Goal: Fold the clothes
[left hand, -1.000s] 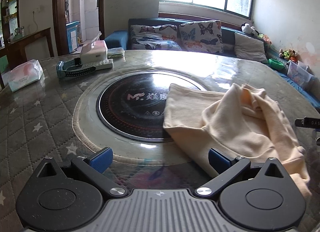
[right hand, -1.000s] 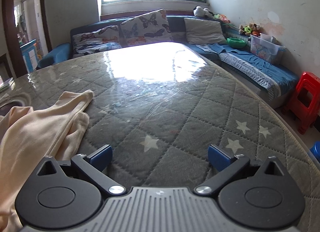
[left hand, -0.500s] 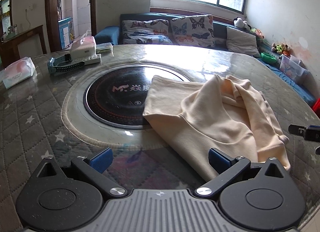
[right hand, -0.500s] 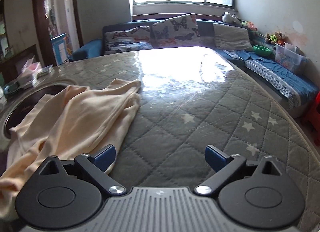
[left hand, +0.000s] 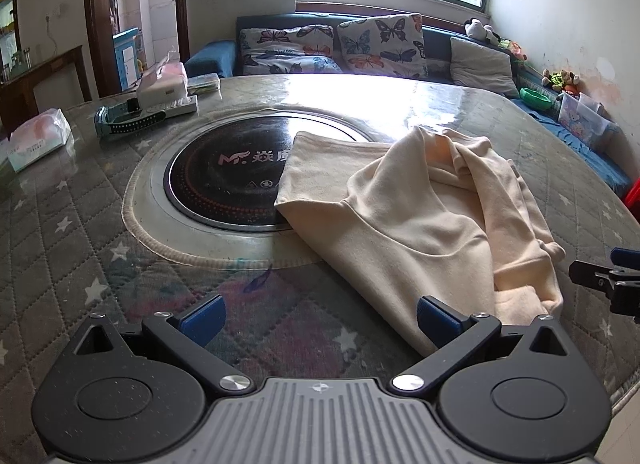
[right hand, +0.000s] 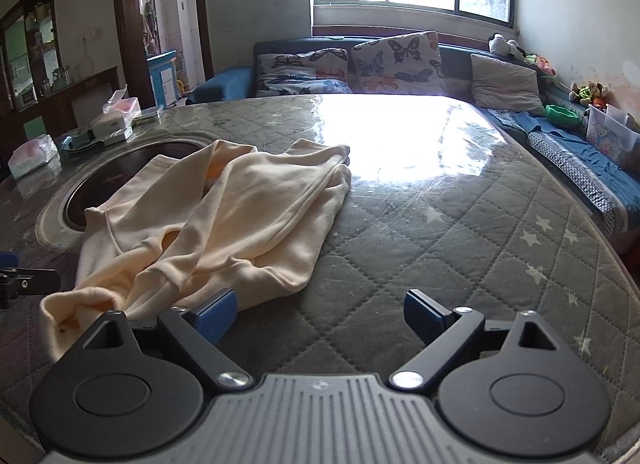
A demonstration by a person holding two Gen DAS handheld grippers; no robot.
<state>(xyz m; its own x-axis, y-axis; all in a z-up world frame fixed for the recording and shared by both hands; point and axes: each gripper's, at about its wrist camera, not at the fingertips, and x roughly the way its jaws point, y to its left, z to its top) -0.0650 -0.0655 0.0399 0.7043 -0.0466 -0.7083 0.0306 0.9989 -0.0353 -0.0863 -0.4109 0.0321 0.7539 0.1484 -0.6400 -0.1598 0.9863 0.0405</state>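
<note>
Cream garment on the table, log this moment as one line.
garment: crumpled, unfolded, partly over hob | left gripper: open, empty | right gripper: open, empty | stage: approach

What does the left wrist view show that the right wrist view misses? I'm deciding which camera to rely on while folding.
Only the left wrist view shows the cooktop's logo and the watch-like band clearly, plus the garment's straight hem. Only the right wrist view shows the bare quilted table right of the garment. Both show the cream garment, crumpled, the butterfly cushions, and open, empty grippers: left gripper, right gripper.
</note>
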